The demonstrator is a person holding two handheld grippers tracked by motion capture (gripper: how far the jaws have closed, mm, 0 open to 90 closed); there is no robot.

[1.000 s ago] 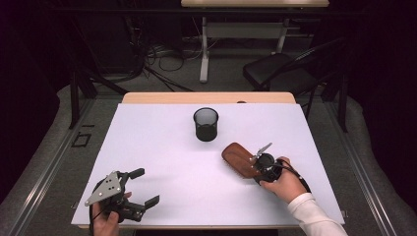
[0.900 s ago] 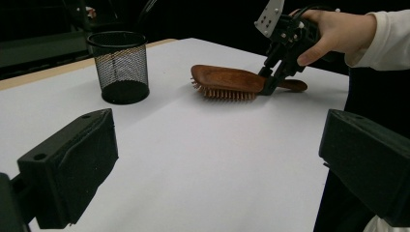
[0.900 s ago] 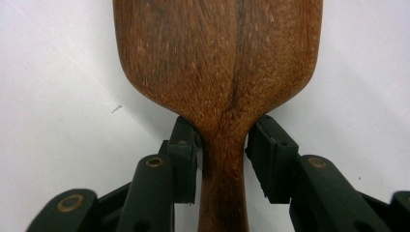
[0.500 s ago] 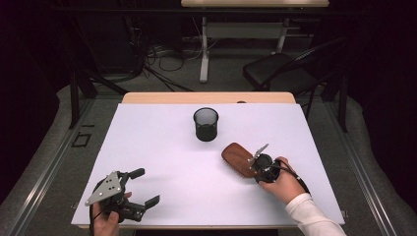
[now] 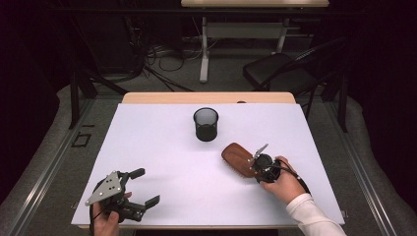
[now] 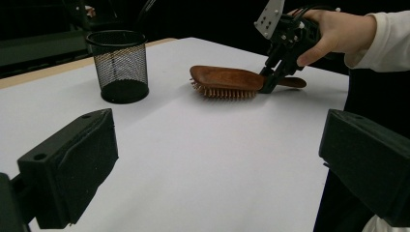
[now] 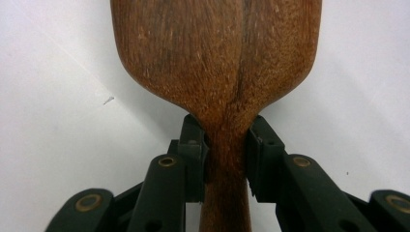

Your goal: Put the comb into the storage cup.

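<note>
**Right gripper grabbed the hairbrush by its neck**

The right gripper [image 5: 256, 164] had just been closing its jaws, and the wooden hairbrush [image 5: 238, 158] was between them. In the right gripper view, both pads [image 7: 194, 162] pressed on the thin neck of the brush, one on each side. The wide brown back of the brush lay just past the jaw tips, flat on the white table [image 5: 162, 147], with its bristles down. The handle ran back between the jaws toward the hand.

The left gripper [image 5: 140, 189] had its jaws wide apart with nothing between them. A black mesh cup [image 5: 205, 124] stood well ahead of those jaws.
</note>
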